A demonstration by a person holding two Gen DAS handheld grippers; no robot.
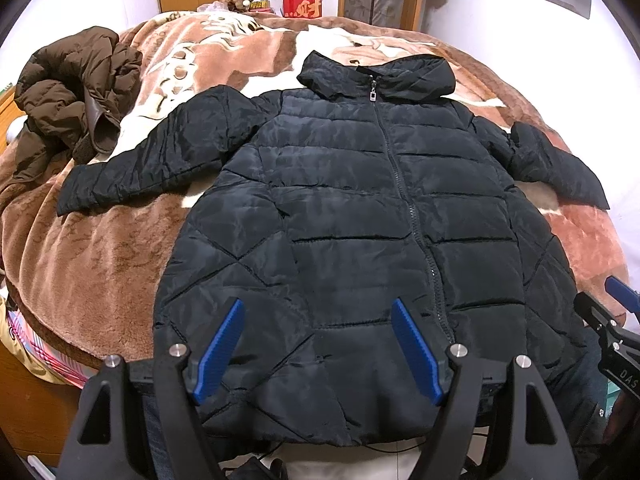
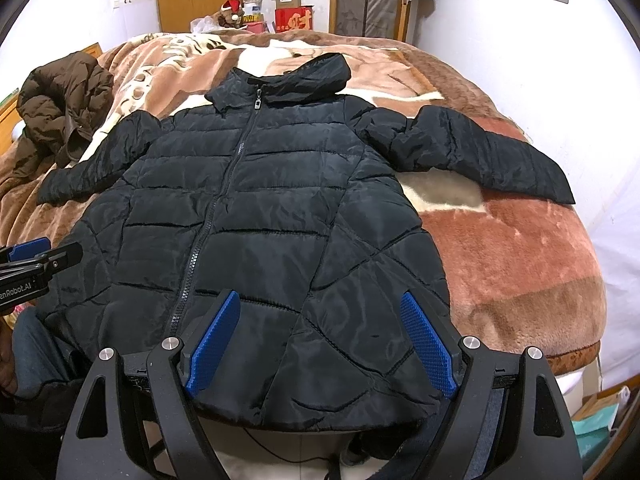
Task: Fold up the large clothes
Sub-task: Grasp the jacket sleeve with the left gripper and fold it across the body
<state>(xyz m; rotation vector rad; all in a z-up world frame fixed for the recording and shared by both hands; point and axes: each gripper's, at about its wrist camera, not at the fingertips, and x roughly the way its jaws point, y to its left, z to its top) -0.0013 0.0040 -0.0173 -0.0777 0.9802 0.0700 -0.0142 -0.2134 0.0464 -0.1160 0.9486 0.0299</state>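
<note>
A black quilted hooded jacket [image 1: 352, 208] lies flat and zipped on the bed, front up, both sleeves spread out, hem at the near edge. It also shows in the right wrist view [image 2: 260, 220]. My left gripper [image 1: 318, 308] is open and empty, above the hem's left half. My right gripper [image 2: 322, 300] is open and empty, above the hem's right half. The right gripper also shows at the right edge of the left wrist view [image 1: 618, 320]. The left gripper shows at the left edge of the right wrist view [image 2: 32, 264].
A brown plush blanket [image 1: 100, 248] covers the bed. A crumpled brown jacket [image 1: 68, 100] lies at the far left. Boxes and a red carton [image 1: 303, 5] stand behind the bed by wooden wardrobes. A cable lies on the floor below the hem.
</note>
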